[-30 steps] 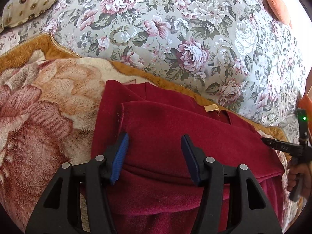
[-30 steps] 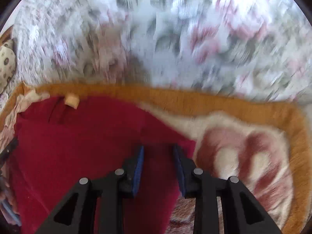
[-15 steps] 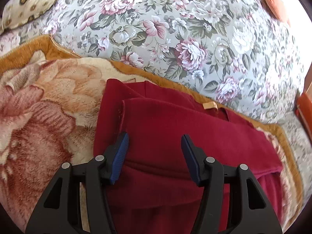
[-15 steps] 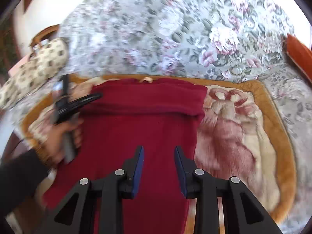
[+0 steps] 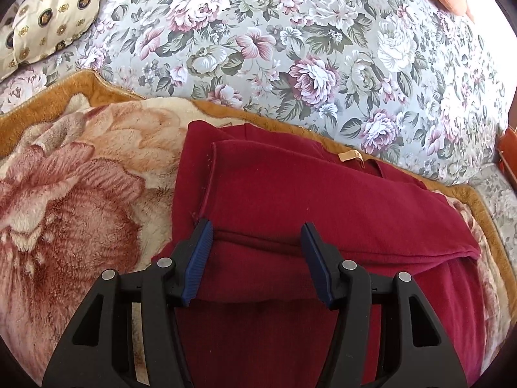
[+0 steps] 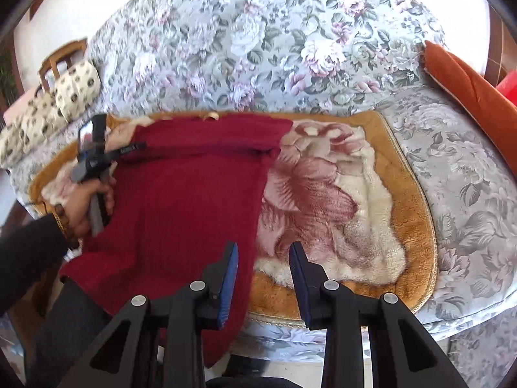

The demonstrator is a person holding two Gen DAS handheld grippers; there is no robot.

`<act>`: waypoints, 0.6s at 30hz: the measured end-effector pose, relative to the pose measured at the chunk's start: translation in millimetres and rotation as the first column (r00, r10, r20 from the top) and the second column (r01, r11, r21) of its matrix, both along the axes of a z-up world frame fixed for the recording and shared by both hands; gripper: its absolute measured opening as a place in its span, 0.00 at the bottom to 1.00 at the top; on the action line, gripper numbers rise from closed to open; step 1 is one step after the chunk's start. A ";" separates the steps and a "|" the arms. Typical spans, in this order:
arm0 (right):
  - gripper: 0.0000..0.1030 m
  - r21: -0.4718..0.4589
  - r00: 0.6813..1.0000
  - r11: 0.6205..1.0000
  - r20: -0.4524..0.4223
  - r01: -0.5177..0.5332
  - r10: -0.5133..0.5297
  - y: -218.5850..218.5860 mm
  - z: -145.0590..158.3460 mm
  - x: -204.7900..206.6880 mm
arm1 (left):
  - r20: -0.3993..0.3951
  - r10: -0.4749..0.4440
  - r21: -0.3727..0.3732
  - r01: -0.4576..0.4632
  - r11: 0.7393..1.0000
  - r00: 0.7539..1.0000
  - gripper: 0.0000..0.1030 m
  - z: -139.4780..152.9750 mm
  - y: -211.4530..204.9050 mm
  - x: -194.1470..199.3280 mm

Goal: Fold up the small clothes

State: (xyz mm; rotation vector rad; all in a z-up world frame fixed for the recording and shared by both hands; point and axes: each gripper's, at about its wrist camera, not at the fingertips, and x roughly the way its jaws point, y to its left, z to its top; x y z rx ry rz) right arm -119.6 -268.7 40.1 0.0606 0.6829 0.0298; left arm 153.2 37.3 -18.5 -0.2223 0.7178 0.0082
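Note:
A dark red garment [image 5: 290, 200] lies on a plush flower-patterned blanket [image 5: 80, 194] on a sofa seat, its sleeve folded across the body, a tan neck label [image 5: 349, 155] at the far edge. My left gripper [image 5: 257, 242] is open and empty, low over the folded sleeve. In the right wrist view the garment [image 6: 187, 194] hangs over the seat's front edge. My right gripper [image 6: 263, 258] is open and empty, pulled back over the garment's right lower edge. The left gripper also shows in the right wrist view [image 6: 97, 158], held in a hand.
The floral sofa backrest [image 5: 290, 48] rises behind the blanket. A cream dotted cushion [image 5: 48, 13] lies at the left, an orange cushion [image 6: 468, 87] at the right. The blanket's tan border [image 6: 420, 210] runs along the seat. The seat's front edge [image 6: 323, 326] drops off below my right gripper.
My right gripper has pulled back and up from the garment's far right part to the seat's front edge. It has opened a little wider. My left gripper has stayed nearly still.

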 end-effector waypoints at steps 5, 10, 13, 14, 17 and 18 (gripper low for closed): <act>0.30 0.014 1.000 1.000 0.002 0.002 -0.002 -7.2 -1.2 -4.0 | -0.007 -0.019 0.016 0.019 1.000 1.000 0.63 -0.2 -4.7 1.1; 0.30 0.170 0.998 0.985 0.047 0.020 -0.029 -21.5 1.0 -9.6 | -0.004 -0.023 -0.008 0.023 1.000 1.000 0.63 -0.5 -1.7 1.3; 0.30 0.149 0.999 0.988 0.033 0.036 -0.041 -20.4 -0.4 -4.9 | -0.002 -0.029 -0.005 0.029 1.000 1.000 0.66 -0.5 -3.1 1.0; 0.30 0.125 0.999 0.991 0.023 0.042 -0.045 -19.8 -1.7 -3.4 | -0.001 -0.031 -0.009 0.031 0.999 1.000 0.66 -0.5 -2.4 1.7; 0.30 0.080 0.998 0.995 -0.004 0.064 -0.064 -24.6 -7.7 -2.4 | 0.001 -0.033 -0.015 0.033 0.999 0.999 0.66 -0.4 -2.2 1.5; 0.30 0.090 0.997 0.993 -0.002 0.075 -0.075 -29.2 -8.7 -4.5 | 0.002 -0.034 -0.016 0.034 0.999 0.999 0.66 -0.3 -2.2 1.5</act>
